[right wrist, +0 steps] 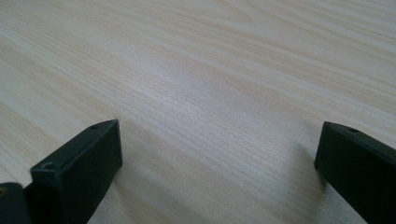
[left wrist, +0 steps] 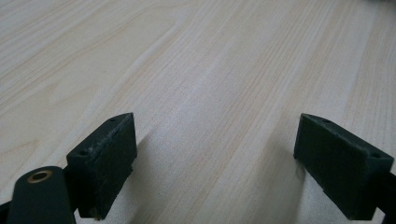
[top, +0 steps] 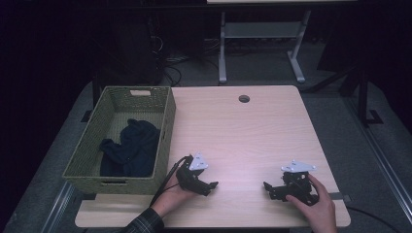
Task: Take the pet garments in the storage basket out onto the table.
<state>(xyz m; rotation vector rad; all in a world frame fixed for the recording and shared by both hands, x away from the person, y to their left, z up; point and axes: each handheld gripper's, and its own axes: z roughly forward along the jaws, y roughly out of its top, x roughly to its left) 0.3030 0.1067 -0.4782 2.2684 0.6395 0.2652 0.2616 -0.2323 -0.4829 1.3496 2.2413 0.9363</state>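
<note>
far left: woven green basket (top: 166, 127), stiff rectangular weave with a cut-out handle slot, seated at the left edge of the surface (top: 252, 131) and jutting a little past it; inside, dark cloth (top: 131, 148), soft, crumpled, heaped against the basket floor near the right wall. likely snag there: limp fabric slipping from a shallow pinch, or a fold catching on the coarse rim during lifting; a hard knock on the light wicker wall probably enough to shove the whole basket further off the edge. next over, left gripper (top: 210, 186), resting low on the pale wood just beside the basket's near corner, released, jaws wide apart with bare grain between them in the left gripper view (left wrist: 215, 154); blocky matte black pads, square-edged, small screw holes on top. trailing cable at the wrist, prone to hooking the basket corner on a reach across. further right, well apart from the cloth, right gripper (top: 268, 187), likewise released, nothing between the jaws in the right gripper view (right wrist: 219, 168). smooth laminate with fine straight grain, round cable hole near the far edge.
</note>
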